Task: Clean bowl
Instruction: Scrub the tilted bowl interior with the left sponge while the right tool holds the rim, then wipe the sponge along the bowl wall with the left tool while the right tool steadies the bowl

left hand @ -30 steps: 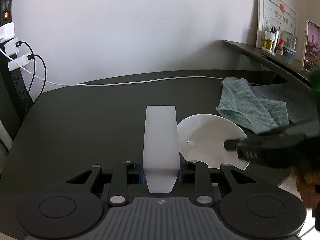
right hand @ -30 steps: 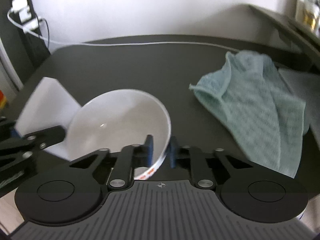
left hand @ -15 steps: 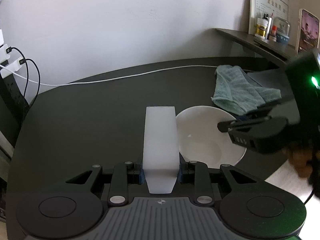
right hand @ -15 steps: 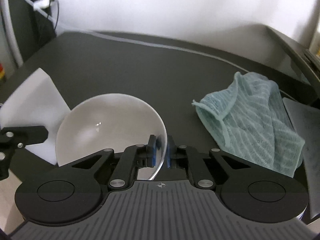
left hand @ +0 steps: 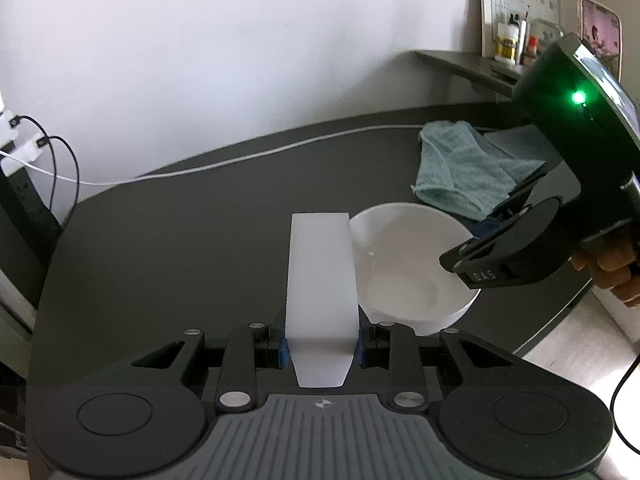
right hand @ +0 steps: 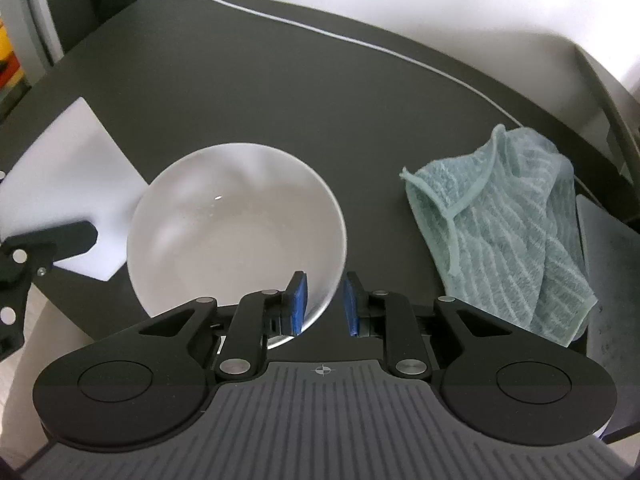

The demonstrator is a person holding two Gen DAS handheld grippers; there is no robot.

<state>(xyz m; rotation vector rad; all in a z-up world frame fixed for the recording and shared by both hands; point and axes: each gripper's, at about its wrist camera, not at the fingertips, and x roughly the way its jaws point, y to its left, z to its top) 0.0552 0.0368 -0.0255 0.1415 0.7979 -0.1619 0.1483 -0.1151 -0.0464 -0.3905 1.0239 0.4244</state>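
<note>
Right gripper (right hand: 323, 304) fingers have spread apart since half a second ago; before they pinched the bowl rim, now the blue pads straddle it with a gap on each side. White bowl (right hand: 236, 232) sits upright on the dark counter (right hand: 280, 92) near its front edge, inside looks wet. Left gripper (left hand: 322, 346) fingers still clamped on a white sponge block (left hand: 320, 292), which sticks out just left of the bowl, touching or nearly touching its rim. Teal cloth (right hand: 504, 228) lies crumpled on counter right of bowl, apart from it. White cable (left hand: 240, 160) runs along the back. Person's hand (left hand: 608, 272) holds the right gripper handle.
</note>
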